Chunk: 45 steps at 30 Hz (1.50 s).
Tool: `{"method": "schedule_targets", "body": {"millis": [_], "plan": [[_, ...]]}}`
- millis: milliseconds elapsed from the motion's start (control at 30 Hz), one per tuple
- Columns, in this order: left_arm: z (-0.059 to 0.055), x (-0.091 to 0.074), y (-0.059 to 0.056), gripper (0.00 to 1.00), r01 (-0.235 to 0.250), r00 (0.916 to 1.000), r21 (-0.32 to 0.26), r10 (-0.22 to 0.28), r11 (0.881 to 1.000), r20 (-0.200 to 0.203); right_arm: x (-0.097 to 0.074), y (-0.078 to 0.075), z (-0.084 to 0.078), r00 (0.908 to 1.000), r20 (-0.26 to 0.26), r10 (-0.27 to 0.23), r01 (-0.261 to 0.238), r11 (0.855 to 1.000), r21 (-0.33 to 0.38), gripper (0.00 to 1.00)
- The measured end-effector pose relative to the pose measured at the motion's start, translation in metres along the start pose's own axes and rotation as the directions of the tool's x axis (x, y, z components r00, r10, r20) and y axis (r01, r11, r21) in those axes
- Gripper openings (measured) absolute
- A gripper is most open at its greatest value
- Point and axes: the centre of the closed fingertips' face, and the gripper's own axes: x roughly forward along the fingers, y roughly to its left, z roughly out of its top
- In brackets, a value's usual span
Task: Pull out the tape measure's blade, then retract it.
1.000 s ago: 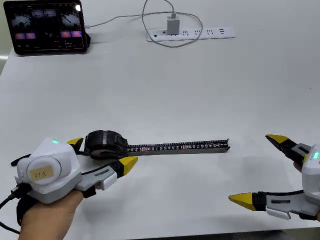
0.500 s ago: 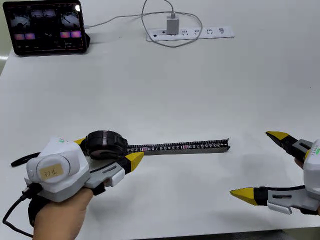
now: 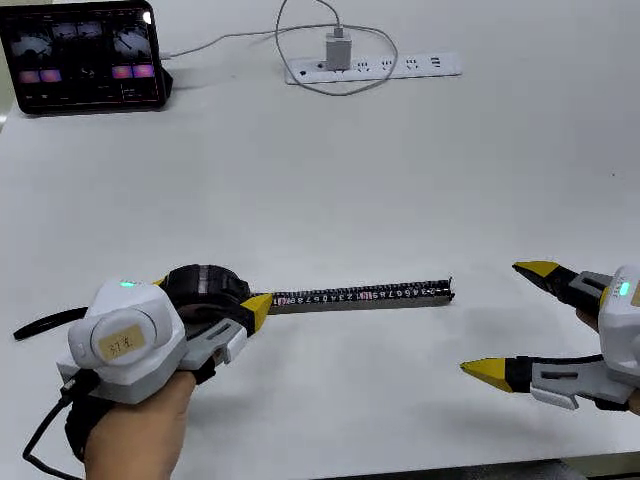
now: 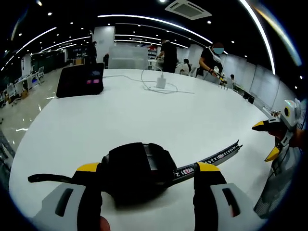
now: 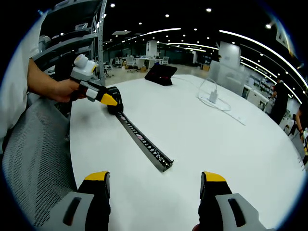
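A long white workbench [image 3: 350, 180] in an open-plan hall lit by ceiling strips carries the tape measure [image 3: 205, 290] near its front edge, towards the left. Its black case lies flat and its blade [image 3: 360, 294] is drawn out to the right along the surface. The left gripper [image 3: 210, 292], held in a hand [image 3: 135, 430], has its yellow-tipped jaws on either side of the case; whether they pinch it cannot be told. The right gripper [image 3: 508, 320] hovers over the bench with its jaws spread wide and nothing between them, well apart from the blade's hooked tip.

At the far left stands a tablet [image 3: 82, 55] with a lit screen. A power strip [image 3: 375, 67] lies along the far side with a white charger [image 3: 337, 48] plugged in and a cable [image 3: 300, 85] looping beside it. The broad middle of the bench between these and the blade is bare.

In the right gripper view a mesh chair back [image 5: 29, 154] sits against the bench's edge and shelving [image 5: 72, 29] rises behind. In the left gripper view people [image 4: 168, 55] stand beyond the far end.
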Motion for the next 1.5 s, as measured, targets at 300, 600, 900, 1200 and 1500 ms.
{"method": "schedule_targets", "body": {"millis": [300, 600, 900, 1200, 1500], "plan": [[0.0, 0.004, 0.008, 0.67, -0.057, 0.9983, -0.044, 0.057, 0.997, -0.005, 0.001, -0.003, 0.001, 0.9999, -0.005, 0.009, -0.009, 1.0, -0.013, 0.71], [-0.001, 0.005, 0.012, 0.63, -0.078, 0.9969, -0.05, 0.078, 0.996, -0.009, 0.004, -0.006, -0.001, 0.9999, -0.015, 0.008, -0.008, 0.999, -0.033, 0.68], [-0.002, 0.006, 0.012, 0.62, -0.078, 0.9968, -0.044, 0.077, 0.996, -0.024, 0.006, -0.007, -0.002, 0.9996, -0.022, 0.016, -0.017, 0.999, -0.044, 0.64], [-0.002, 0.007, 0.013, 0.62, -0.074, 0.997, -0.046, 0.073, 0.996, -0.028, 0.009, -0.009, 0.0, 0.9989, -0.031, 0.034, -0.036, 0.998, -0.052, 0.6], [-0.002, 0.007, 0.012, 0.62, -0.071, 0.9971, -0.047, 0.07, 0.996, -0.03, 0.019, -0.014, 0.0, 0.9938, -0.078, 0.08, -0.087, 0.991, -0.1, 0.59]]}}
